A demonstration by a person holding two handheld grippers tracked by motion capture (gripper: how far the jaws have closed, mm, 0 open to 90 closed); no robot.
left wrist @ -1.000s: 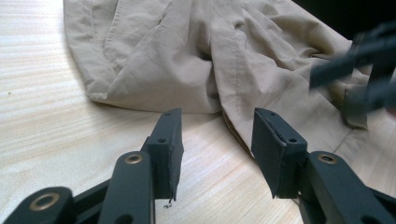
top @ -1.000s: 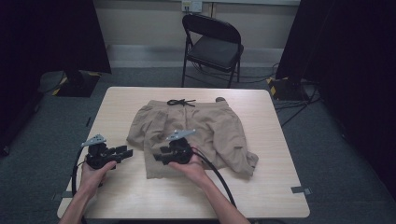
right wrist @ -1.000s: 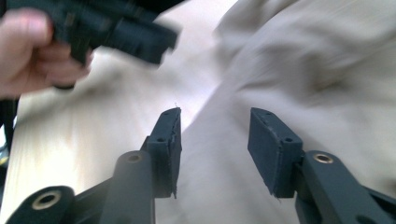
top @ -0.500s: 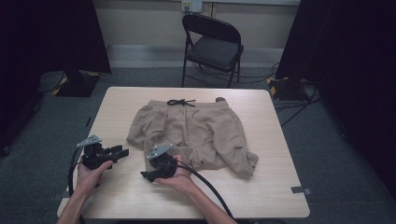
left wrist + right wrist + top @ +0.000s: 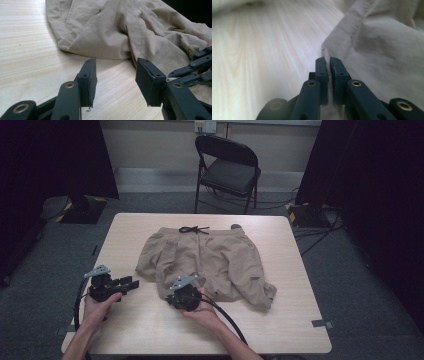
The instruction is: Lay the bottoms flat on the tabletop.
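Two grippers are worked at a pale wooden table [image 5: 150, 330], on which a pair of khaki shorts [image 5: 220, 255] is spread across the middle of the high view, waistband and dark drawstring [image 5: 194, 229] toward the top of the frame, leg hems toward the bottom. The garment's long axis is judged to run from waistband to hems, up and down the frame, with one leg crumpled out toward the lower right. Behind the table a black folding chair [image 5: 230, 170] is seen at the upper centre. No container is present, and nothing is held in anything but the jaws. The right gripper [image 5: 186, 296] is set at the lower hem, at the lower centre of the frame, and its jaws have just been closing: in the right gripper view they are pressed together on a fold of the hem [image 5: 327, 53], cloth pinched between the pads. The left gripper [image 5: 131, 283] is held at the lower left, just off the cloth, jaws spread about halfway with bare wood between them; in the left gripper view the left leg's hem corner [image 5: 65, 46] lies ahead and slightly to the upper left. The left hand is judged the nearer to that corner, so a short reach forward seems called for.
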